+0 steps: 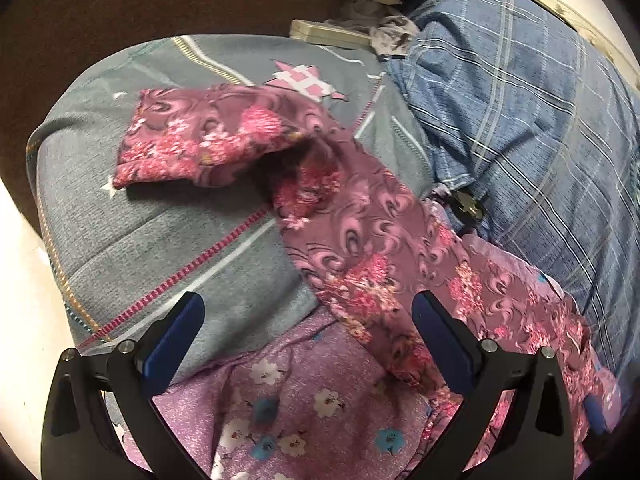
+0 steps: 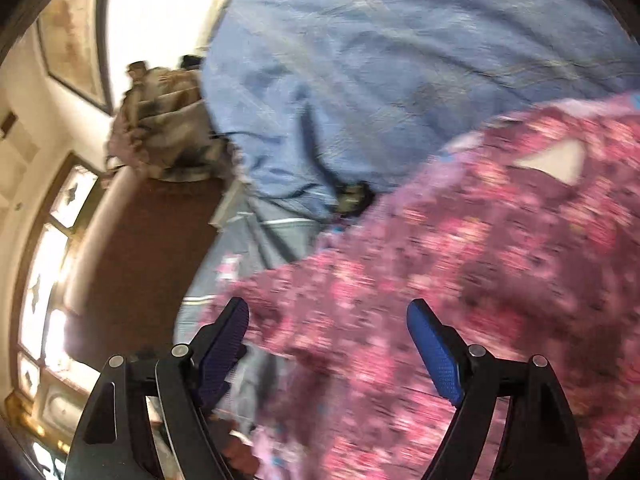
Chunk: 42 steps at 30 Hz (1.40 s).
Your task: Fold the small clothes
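The small garment (image 1: 352, 236) is of maroon cloth printed with pink flowers and pale swirls. It lies on the bed, stretched in a long slanting band. Its far end is folded over into a rough rectangle, and this part rests on the grey bedsheet (image 1: 168, 236). Its near end lies over a lilac cloth with white and blue flowers (image 1: 304, 408). In the right wrist view the garment (image 2: 460, 280) is blurred.
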Available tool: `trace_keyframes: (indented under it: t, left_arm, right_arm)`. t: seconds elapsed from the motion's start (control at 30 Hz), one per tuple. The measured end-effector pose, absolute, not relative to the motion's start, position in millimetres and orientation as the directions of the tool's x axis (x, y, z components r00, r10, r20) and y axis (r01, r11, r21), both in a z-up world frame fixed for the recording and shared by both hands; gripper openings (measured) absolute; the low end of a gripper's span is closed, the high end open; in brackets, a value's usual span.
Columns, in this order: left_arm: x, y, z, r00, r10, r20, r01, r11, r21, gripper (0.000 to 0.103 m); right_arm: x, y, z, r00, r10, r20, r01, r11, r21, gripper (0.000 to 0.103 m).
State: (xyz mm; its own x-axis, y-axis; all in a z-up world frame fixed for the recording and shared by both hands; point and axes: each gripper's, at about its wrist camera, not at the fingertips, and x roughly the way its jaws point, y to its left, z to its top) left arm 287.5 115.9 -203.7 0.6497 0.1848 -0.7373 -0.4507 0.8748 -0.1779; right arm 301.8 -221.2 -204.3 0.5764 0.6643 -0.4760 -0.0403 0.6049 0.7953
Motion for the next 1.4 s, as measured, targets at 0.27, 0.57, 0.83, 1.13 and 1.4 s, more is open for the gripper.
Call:
trace_keyframes:
  t: [0.27, 0.57, 0.83, 1.13, 1.4]
  left_arm:
    - [296, 91, -217, 0.613, 0.135, -0.778, -0.392, 0.907, -0.151, 0.103]
    - [267, 132, -214, 0.632, 0.096, -0.769, -0.456, 0.848, -0.27, 0.103]
    - [238, 209, -180, 0.707, 0.135, -0.695, -0.567, 0.696, -0.441, 0.103]
    - [273, 239, -177, 0.716, 0.083, -0.693, -0.566, 0.65, -0.508, 0.102]
    - [298, 253, -181, 0.759, 0.018, -0.651, -0.515, 0.628, -0.583, 0.026]
  right_arm:
    - [253, -293, -278, 0.5, 0.478, -0.722, 0.228, 0.732, 0.642, 0.009]
    - [182, -303, -258, 0.661, 0.485, -0.572, 0.006, 0.76, 0.65, 0.053]
    - [195, -276, -235, 0.636, 0.53, -0.561, -0.104, 0.78, 0.617, 0.053]
    - [184, -276, -223, 0.661, 0.506, -0.554, -0.149, 0.812, 0.564, 0.053]
    - [185, -289, -224, 0.673, 0.496, -0.549, -0.129, 0.809, 0.573, 0.053]
